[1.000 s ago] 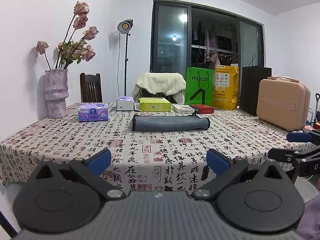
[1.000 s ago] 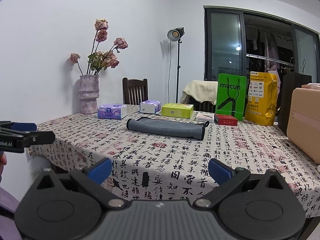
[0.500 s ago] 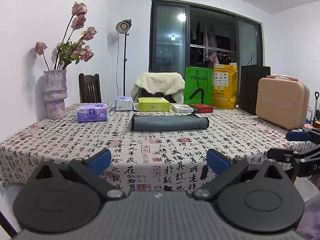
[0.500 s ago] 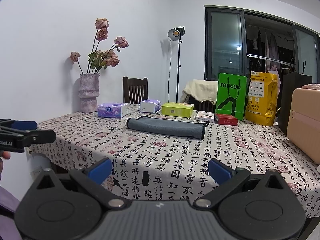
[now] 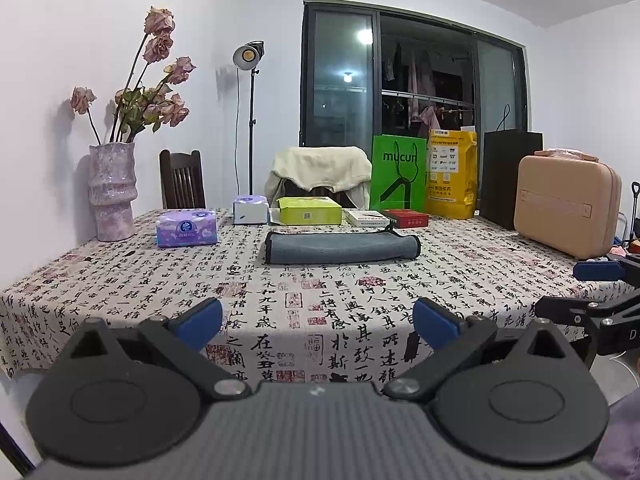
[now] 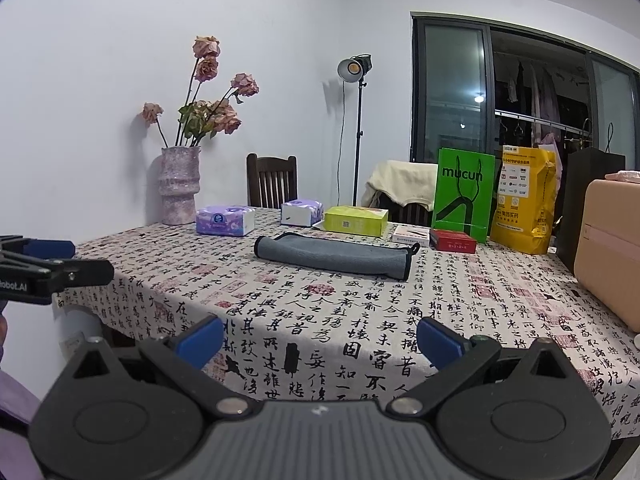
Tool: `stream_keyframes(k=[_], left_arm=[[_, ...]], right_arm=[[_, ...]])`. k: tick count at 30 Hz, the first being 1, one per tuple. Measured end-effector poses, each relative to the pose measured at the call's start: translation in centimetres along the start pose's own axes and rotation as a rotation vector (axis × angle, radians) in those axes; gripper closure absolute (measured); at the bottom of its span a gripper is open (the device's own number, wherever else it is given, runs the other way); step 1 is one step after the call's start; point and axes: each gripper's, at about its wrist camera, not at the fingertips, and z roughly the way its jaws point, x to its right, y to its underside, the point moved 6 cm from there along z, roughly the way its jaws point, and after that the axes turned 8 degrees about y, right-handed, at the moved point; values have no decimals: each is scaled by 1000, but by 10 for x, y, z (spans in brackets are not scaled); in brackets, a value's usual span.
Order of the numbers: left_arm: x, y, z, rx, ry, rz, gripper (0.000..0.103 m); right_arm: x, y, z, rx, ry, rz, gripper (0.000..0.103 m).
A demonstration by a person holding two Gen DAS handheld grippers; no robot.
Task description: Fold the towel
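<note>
Currently, the left gripper (image 5: 317, 320) and the right gripper (image 6: 320, 336) are both held at the near edge of the table (image 5: 120, 280), their blue-padded jaws spread wide with nothing between them; the grey towel (image 5: 340, 247), already folded into a long strip, is laid flat mid-table, well apart from both, just in front of a yellow-green box (image 5: 310, 211) and near a purple tissue pack (image 5: 187, 233).
</note>
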Motion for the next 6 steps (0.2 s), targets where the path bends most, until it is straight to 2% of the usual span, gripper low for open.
stream_keyframes(k=[6], left_arm=[[2,0,0,0,2,9,0]], right_arm=[[0,0,0,0,0,-1,0]])
